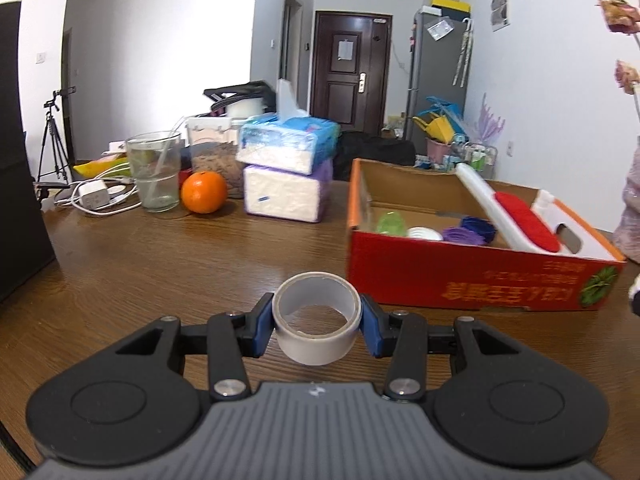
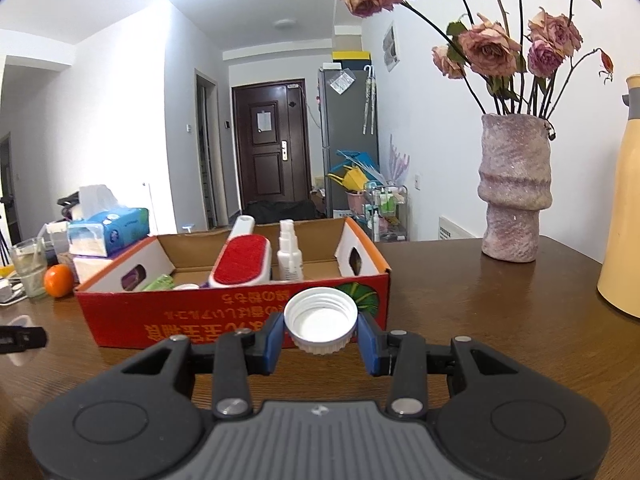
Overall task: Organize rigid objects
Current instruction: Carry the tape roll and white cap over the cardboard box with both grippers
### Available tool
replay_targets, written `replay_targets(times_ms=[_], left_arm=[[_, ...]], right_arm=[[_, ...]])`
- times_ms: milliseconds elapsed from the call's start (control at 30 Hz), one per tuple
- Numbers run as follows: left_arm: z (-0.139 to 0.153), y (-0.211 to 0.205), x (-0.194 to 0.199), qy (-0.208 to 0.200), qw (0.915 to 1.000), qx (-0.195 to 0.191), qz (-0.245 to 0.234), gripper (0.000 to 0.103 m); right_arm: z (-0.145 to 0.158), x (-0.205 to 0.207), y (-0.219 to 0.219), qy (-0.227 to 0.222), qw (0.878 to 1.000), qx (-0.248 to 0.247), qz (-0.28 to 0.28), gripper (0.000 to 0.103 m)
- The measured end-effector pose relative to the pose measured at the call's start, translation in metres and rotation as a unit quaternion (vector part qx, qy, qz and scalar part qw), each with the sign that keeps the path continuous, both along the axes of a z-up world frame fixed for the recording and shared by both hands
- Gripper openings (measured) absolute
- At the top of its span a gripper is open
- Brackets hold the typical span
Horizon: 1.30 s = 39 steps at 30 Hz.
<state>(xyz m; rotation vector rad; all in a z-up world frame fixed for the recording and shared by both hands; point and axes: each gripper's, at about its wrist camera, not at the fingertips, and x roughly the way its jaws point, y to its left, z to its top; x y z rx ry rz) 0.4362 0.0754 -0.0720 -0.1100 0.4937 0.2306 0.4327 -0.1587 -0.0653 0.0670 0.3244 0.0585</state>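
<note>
Left wrist view: the left gripper (image 1: 318,322) is clamping a tape roll (image 1: 317,317) between both blue pads, across its outer wall, opening facing up; the cardboard box (image 1: 472,280) is lying ahead and right of the fingers. The roll is looking light, stiff and smooth-sided, so possibly slippery. Right wrist view: the right gripper (image 2: 321,334) is pinching a white bottle cap (image 2: 321,319) by its ribbed rim, the box directly beyond the fingertips. The cap is appearing light and rigid, its ribs aiding grip.
</note>
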Motion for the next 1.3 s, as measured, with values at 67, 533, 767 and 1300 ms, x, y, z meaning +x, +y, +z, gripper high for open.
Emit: replay_targets(times_ms=[67, 533, 767, 1300], left_arm=[[0.002, -0.009, -0.002, -0.004, 1.0000, -0.003, -0.007, 0.045], [0.016, -0.044, 0.005, -0.027, 0.9994, -0.016, -0.012, 0.045], [0.024, -0.042, 0.016, -0.040, 0.9989, -0.026, -0.005, 0.045], [0.036, -0.035, 0.053, -0.056, 0.9972, -0.048, 0.003, 0.045]], right_arm=[[0.002, -0.003, 0.002, -0.005, 1.000, 0.001, 0.005, 0.039], [0.015, -0.008, 0.012, -0.033, 0.999, 0.012, 0.023, 0.039], [0.018, 0.003, 0.021, -0.043, 0.999, 0.015, 0.024, 0.039], [0.023, 0.039, 0.035, -0.057, 0.998, 0.017, 0.021, 0.039]])
